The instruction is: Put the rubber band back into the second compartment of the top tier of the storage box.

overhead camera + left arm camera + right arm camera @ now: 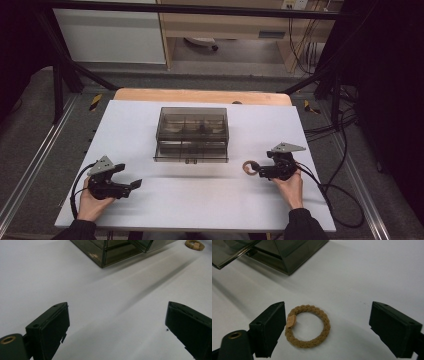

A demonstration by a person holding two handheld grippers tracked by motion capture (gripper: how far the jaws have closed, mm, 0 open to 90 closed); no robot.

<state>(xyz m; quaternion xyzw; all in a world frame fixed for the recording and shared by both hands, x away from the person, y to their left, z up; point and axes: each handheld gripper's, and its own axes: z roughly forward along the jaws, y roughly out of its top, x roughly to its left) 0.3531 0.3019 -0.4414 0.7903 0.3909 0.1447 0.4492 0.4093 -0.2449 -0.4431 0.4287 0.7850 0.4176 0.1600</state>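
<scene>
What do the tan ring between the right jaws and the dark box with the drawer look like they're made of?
The tan ring looks like braided fabric or elastic cord, matte, with a ropy woven texture and a small flat tag; probably a hair tie. The drawer box looks like smoked transparent plastic, glossy: inner dividers show through its walls and its edges catch the light. It could be acrylic; the look alone leaves that open.

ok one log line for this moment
right tongs: open around hair tie | left tongs: open, nothing between | drawer box: drawer open | table

Tan braided hair tie (308,326) lies flat on white table (367,277).
</scene>
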